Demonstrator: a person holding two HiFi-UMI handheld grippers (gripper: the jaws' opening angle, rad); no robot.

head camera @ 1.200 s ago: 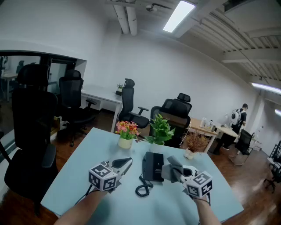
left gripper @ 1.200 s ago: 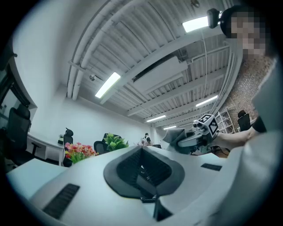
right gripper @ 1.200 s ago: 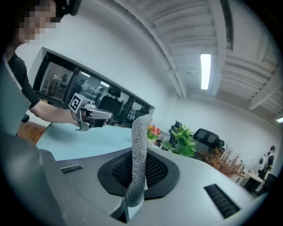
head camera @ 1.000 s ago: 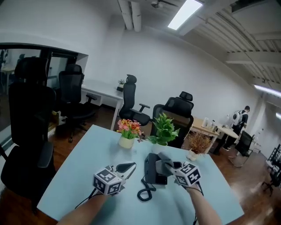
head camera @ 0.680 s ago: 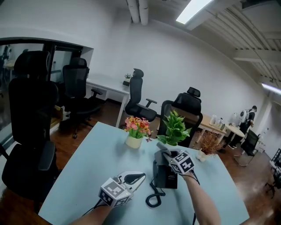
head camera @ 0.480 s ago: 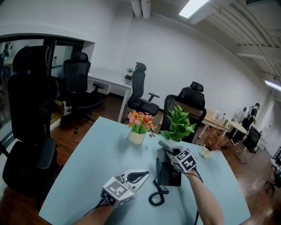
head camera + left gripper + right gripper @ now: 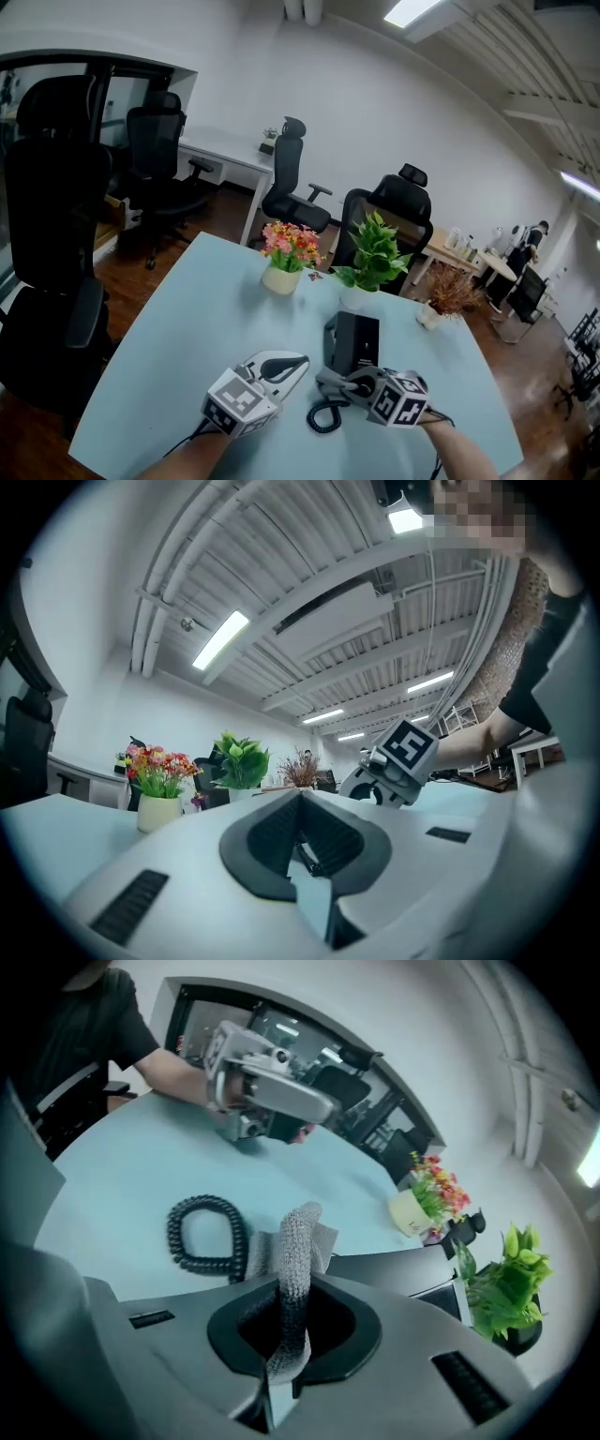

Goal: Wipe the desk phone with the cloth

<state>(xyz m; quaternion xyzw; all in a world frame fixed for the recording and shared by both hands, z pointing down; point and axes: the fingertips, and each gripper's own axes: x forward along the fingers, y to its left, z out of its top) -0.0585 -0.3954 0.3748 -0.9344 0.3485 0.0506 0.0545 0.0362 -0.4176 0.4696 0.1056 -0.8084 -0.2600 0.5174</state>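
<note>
A black desk phone [image 7: 353, 339] lies on the pale blue table [image 7: 178, 347], its coiled cord [image 7: 323, 417] looped at the near end. My right gripper [image 7: 345, 382] hovers just in front of the phone's near edge, shut on a grey cloth [image 7: 330, 380]. In the right gripper view the cloth [image 7: 295, 1241] sticks up out of the closed jaws [image 7: 279, 1354], with the cord [image 7: 202, 1232] to the left and the phone [image 7: 412, 1265] to the right. My left gripper [image 7: 292, 361] rests left of the phone, shut and holding nothing [image 7: 305, 841].
A pot of pink and orange flowers [image 7: 284, 255], a green plant [image 7: 367, 267] and a dried plant [image 7: 441, 300] stand along the table's far edge. Black office chairs [image 7: 291, 192] and other desks fill the room behind. A person [image 7: 534, 244] stands far right.
My right gripper, still holding the cloth, has come back from the phone's far end to its near edge by the cord. The left gripper has stayed about where it was.
</note>
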